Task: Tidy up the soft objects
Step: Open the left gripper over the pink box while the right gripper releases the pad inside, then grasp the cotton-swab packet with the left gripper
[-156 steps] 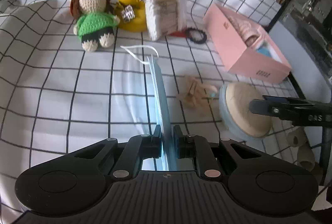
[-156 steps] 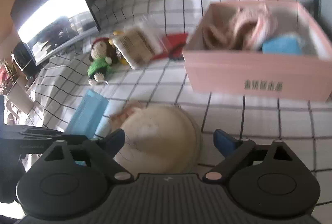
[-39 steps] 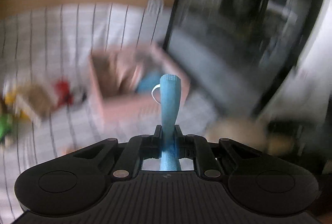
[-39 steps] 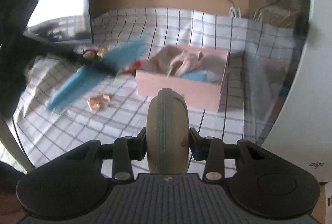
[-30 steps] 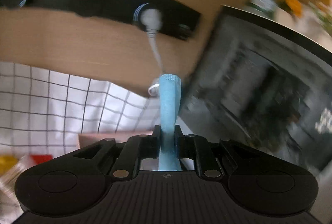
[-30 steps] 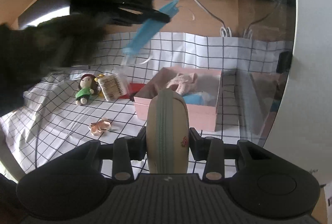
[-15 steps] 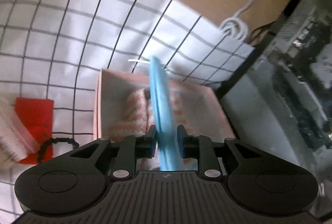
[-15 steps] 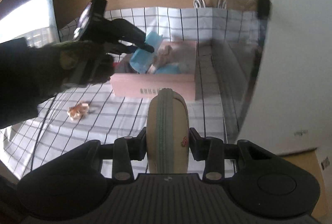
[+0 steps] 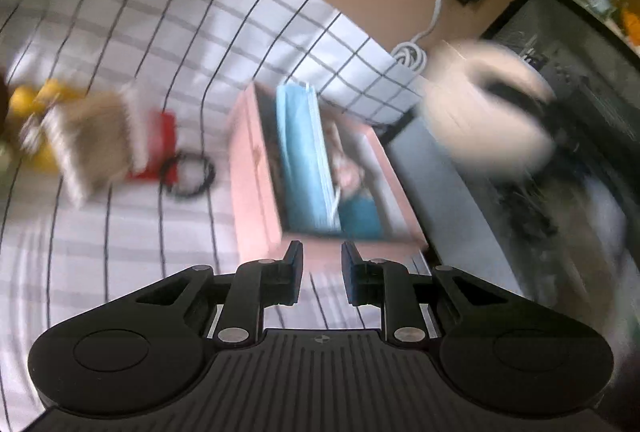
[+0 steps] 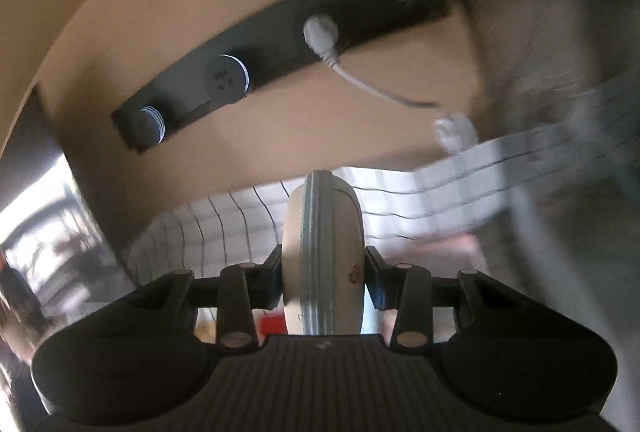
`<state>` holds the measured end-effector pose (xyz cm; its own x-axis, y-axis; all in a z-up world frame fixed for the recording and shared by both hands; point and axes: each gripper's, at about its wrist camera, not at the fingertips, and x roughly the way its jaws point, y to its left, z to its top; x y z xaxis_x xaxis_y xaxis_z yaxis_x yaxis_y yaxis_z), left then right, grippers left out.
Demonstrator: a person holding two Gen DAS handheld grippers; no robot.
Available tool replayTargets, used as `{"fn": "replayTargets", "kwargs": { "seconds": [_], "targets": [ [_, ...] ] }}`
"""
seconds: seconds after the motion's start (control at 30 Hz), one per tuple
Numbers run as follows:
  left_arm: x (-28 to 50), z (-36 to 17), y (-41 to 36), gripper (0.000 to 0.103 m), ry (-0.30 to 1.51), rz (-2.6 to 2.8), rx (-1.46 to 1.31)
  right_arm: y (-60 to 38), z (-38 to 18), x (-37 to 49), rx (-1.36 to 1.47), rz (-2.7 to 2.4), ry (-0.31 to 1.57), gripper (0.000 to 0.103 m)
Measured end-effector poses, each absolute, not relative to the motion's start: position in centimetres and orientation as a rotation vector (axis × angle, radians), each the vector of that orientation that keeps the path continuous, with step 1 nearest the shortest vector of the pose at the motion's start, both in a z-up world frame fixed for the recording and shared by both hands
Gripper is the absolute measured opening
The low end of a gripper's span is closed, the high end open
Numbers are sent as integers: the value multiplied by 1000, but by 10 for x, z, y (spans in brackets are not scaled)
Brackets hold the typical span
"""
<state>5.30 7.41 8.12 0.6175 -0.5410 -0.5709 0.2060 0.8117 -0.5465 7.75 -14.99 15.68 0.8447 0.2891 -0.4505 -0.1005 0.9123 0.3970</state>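
Scanning the left wrist view from its left edge: blurred yellow plush toy [image 9: 30, 99], clear packet of pale cotton pads [image 9: 96, 135], flat red fabric piece [image 9: 158, 147] and black elastic hair tie [image 9: 188, 173] lay on the white grid-checked cloth over the worktop [image 9: 120, 31]. Next came the pink cardboard box [image 9: 256, 183], with the light blue pleated face mask [image 9: 304, 159] lying inside along its left wall, on pink knitted fabric [image 9: 348, 167] and a darker blue soft item [image 9: 360, 220]. The left tongs [image 9: 321, 278] stood narrowly parted with nothing between the pads, just short of the box's near wall. At right, the round cream zippered pouch [image 9: 492, 111] showed only as a blur above and beyond the box's right side.

The right wrist view showed what that one could not: the right tongs [image 10: 322, 282] clamped the pouch [image 10: 320, 232] across its flat faces, zip seam up and facing the camera, with a small red mark on one face. It missed the box almost entirely; only the wall's black socket strip [image 10: 280, 43] and a strip of checked cloth appeared.

Handling, as a judgement: the pouch looked light, padded and slightly squashy, not fragile; the mid-body pinch seemed secure. The mask was limp and featherlight, best taken by an edge or fold. The remaining toys would likely compress, so grip their thicker middles.
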Motion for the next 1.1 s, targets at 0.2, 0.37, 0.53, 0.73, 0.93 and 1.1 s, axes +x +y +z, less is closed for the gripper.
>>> {"fn": "replayTargets", "kwargs": {
  "seconds": [0.2, 0.37, 0.53, 0.73, 0.93, 1.1],
  "targets": [
    [-5, 66, 110, 23, 832, -442, -498, -133, 70, 178, 514, 133, 788, 39],
    [-42, 58, 154, 23, 860, -345, -527, -156, 16, 174, 690, 164, 841, 39],
    [-56, 51, 187, 23, 862, -257, -576, -146, 30, 174, 576, 181, 863, 42],
    [-56, 52, 201, 23, 868, -215, -581, -133, 69, 131, 303, 120, 742, 62],
    [-50, 49, 196, 23, 887, -176, -524, -110, 89, 69, -30, 71, 602, 66],
    [-35, 48, 180, 23, 908, -134, -372, -92, 86, 12, -135, 131, 534, 73]
  ]
}}
